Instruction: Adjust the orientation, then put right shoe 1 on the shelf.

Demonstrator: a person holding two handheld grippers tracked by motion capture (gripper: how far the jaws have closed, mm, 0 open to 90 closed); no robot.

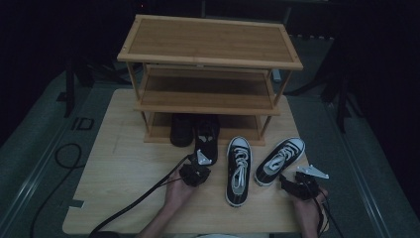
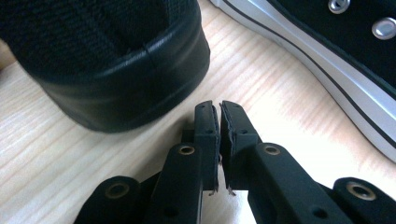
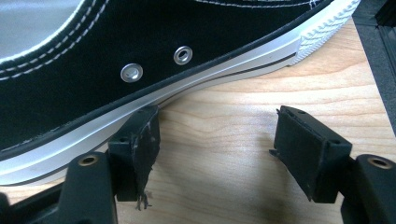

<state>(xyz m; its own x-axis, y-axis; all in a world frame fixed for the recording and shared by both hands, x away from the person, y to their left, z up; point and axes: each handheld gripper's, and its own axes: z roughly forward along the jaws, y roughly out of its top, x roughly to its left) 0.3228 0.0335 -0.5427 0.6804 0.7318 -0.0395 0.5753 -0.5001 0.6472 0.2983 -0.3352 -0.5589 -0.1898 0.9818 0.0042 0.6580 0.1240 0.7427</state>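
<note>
Two all-black shoes (image 1: 206, 137) stand at the foot of a bamboo shoe rack (image 1: 210, 74). Two black-and-white lace-up sneakers lie on the table, one (image 1: 238, 169) in the middle, one (image 1: 280, 160) to its right. My left gripper (image 1: 194, 172) sits just behind the nearer black shoe's heel (image 2: 116, 70), jaws shut with nothing between them. My right gripper (image 1: 295, 184) is low beside the right sneaker's sole (image 3: 196, 88). Its jaws are open, and its left fingertip (image 3: 142, 135) is next to the white rubber edge.
The wooden table (image 1: 124, 173) has bare room at the left. The rack's three shelves stand at the back centre. A black cable (image 1: 133, 201) trails from the left gripper across the table front. Dark floor and another cable (image 1: 67, 156) lie left of the table.
</note>
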